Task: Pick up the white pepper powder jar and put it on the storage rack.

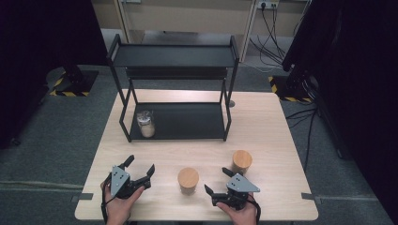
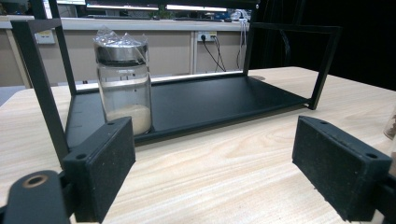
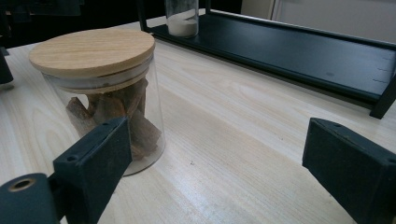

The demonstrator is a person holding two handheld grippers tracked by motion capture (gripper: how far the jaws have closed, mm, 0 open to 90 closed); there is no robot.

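Shelf rack [image 3: 289, 51] cut off at edges

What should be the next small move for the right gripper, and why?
Probably swing the right gripper leftward so its open jaws straddle the wooden-lidded jar. That jar stands upright on the table, just outside the left jaw, with nothing between the pads yet.

- left gripper [image 1: 140, 171]: black body, grey three-cornered plate on top, black cable trailing behind
- right gripper [image 1: 218, 181]: same build
- jaws are chunky black blocks with rough pads [image 2: 343, 165], a screw hole near each base
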